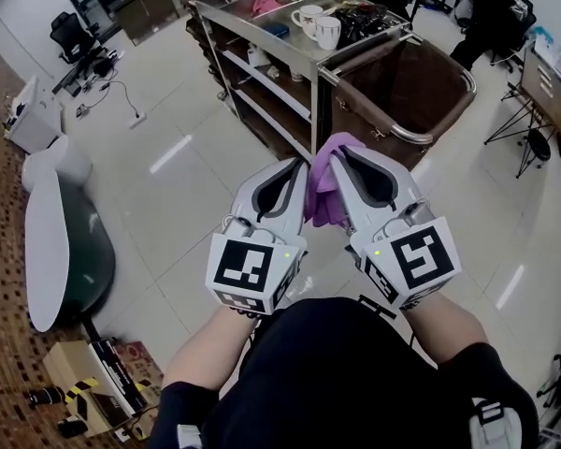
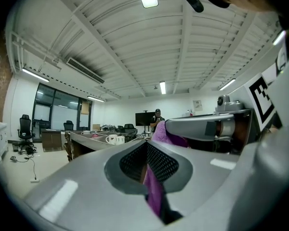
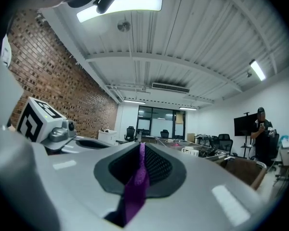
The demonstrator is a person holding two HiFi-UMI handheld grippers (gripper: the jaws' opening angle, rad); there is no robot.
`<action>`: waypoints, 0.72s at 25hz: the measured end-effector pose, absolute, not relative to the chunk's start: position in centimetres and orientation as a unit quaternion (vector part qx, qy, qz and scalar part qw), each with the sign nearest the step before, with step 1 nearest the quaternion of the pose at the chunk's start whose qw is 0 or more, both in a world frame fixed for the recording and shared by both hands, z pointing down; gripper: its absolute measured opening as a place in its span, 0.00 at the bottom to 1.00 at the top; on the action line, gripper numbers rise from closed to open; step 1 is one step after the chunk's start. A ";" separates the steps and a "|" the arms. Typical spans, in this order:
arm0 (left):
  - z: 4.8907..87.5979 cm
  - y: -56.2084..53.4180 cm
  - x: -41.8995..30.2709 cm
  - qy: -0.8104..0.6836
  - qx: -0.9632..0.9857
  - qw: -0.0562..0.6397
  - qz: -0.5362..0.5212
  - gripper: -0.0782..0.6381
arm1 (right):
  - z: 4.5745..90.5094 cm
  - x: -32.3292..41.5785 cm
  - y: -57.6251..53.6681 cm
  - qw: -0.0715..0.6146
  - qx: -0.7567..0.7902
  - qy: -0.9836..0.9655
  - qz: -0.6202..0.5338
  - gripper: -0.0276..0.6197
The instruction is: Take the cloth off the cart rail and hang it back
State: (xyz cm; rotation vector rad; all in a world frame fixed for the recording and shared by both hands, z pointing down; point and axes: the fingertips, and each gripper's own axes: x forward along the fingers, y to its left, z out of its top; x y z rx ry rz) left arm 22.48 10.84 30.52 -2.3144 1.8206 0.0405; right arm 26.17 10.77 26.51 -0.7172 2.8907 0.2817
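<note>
- In front of the cart (image 1: 315, 110), near its rail (image 1: 428, 138), the purple cloth (image 1: 327, 195) is bunched in the air.
- The left gripper (image 1: 303, 166) and right gripper (image 1: 336, 161) each pinch it, jaws nearly closed.
- Only the gripper views show cloth running between each pair of jaws.

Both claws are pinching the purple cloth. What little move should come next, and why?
Probably carry the cloth forward to the cart rail and lay it over. The left claw and right claw are both shut on it. It hangs bunched between them, held short of the cart and not yet on the rail.
</note>
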 end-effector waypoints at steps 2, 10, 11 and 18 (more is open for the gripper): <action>30.5 11.4 19.7 0.618 -0.779 0.104 0.014 0.11 | 26.4 23.4 11.2 0.077 -0.233 0.965 0.095 0.09; 32.3 11.5 8.1 0.643 -0.758 0.107 0.018 0.11 | 28.4 12.1 10.6 0.078 -0.208 0.970 0.097 0.09; 32.3 11.6 6.9 0.645 -0.756 0.106 0.017 0.11 | 28.5 10.8 10.6 0.077 -0.206 0.971 0.096 0.09; 31.9 12.6 -0.9 0.665 -0.739 0.103 0.021 0.11 | 27.9 3.1 11.2 0.072 -0.190 0.975 0.092 0.09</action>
